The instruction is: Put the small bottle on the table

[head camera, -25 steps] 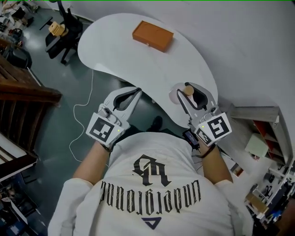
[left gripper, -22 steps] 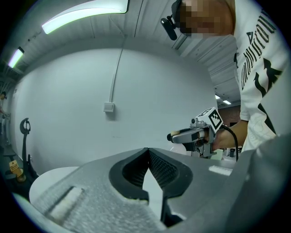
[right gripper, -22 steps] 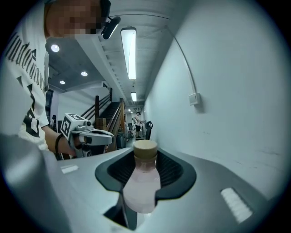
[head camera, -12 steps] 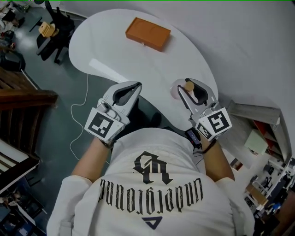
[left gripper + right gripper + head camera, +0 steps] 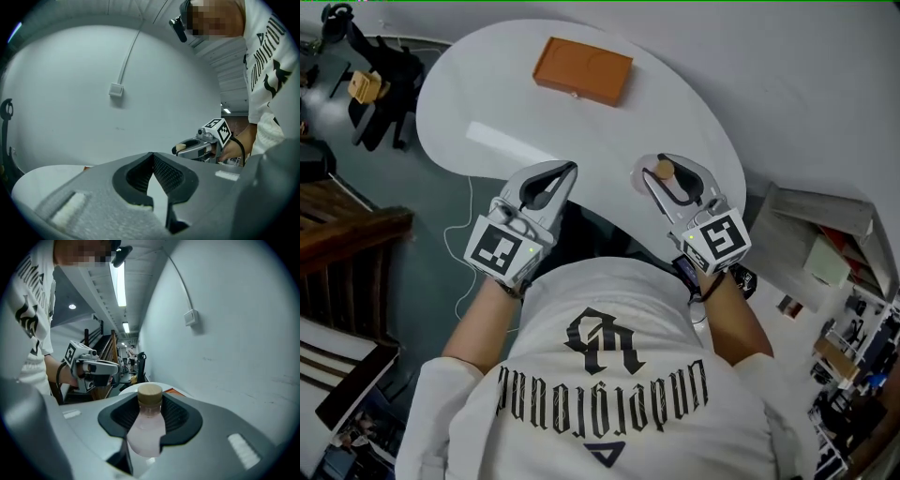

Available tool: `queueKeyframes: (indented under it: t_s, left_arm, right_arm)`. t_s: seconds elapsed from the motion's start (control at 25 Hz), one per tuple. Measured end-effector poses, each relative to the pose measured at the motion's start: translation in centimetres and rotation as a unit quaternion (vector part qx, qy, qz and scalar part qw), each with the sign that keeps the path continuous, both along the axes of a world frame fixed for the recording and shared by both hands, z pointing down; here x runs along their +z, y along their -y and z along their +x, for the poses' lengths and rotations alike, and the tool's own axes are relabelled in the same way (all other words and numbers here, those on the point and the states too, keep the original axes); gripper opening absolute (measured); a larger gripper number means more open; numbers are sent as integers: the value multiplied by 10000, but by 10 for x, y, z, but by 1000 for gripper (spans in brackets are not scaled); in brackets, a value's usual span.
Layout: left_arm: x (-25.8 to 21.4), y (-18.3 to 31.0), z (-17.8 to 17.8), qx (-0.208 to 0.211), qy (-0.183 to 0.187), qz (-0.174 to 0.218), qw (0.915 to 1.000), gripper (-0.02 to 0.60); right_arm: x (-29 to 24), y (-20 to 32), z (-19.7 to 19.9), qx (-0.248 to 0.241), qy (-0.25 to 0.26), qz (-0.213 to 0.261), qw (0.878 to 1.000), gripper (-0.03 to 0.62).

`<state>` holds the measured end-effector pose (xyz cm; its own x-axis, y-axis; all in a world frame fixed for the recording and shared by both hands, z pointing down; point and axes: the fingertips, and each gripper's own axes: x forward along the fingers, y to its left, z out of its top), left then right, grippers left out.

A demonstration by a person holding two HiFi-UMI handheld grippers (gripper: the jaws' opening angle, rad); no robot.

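The small bottle (image 5: 663, 172), pale pink with a cork-coloured cap, stands upright between the jaws of my right gripper (image 5: 660, 164), which is shut on its body (image 5: 147, 427). It hangs over the near right edge of the white table (image 5: 609, 131); I cannot tell whether it touches the top. My left gripper (image 5: 566, 171) is held over the table's near edge, to the left of the bottle. Its jaws meet at the tips with nothing between them (image 5: 152, 157). Each gripper shows in the other's view: the right gripper (image 5: 197, 147) and the left gripper (image 5: 96, 369).
An orange box (image 5: 582, 70) lies at the far side of the table. A black chair (image 5: 375, 66) stands on the floor at the far left, and wooden furniture (image 5: 347, 225) at the left. Cluttered shelves (image 5: 834, 272) are at the right. A wall runs behind the table.
Both grippers have moved forward a little over the table's near edge, the bottle still held in the right one. The head view has shifted, so the table and box sit further left.
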<state>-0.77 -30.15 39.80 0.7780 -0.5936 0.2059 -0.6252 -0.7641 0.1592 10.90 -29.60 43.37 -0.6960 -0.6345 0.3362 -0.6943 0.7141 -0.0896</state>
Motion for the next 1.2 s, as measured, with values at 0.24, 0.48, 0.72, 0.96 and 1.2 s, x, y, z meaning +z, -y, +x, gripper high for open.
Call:
queueKeyframes:
  t_s: [0.24,0.48,0.72,0.96,1.2]
  left_arm:
    - [29,31,-6,182,26,-300,9994,8]
    - [56,52,-9,368,87,-461,9982,8]
    - [81,63,-10,503,216,-602,9967,8]
    - [107,65,-12,633,345,-736,9947,8]
    - [133,70,-10,717,460,-898,9923,8]
  right_arm:
    - [38,27,-13,95,-206,-182,9996,138]
    - [79,46,-26,116,-400,-408,9983,138]
    - [118,55,-36,81,-591,-613,9963,138]
    - [159,64,-39,126,-782,-837,9933,138]
    - [194,72,-37,152,-989,-921,9907,138]
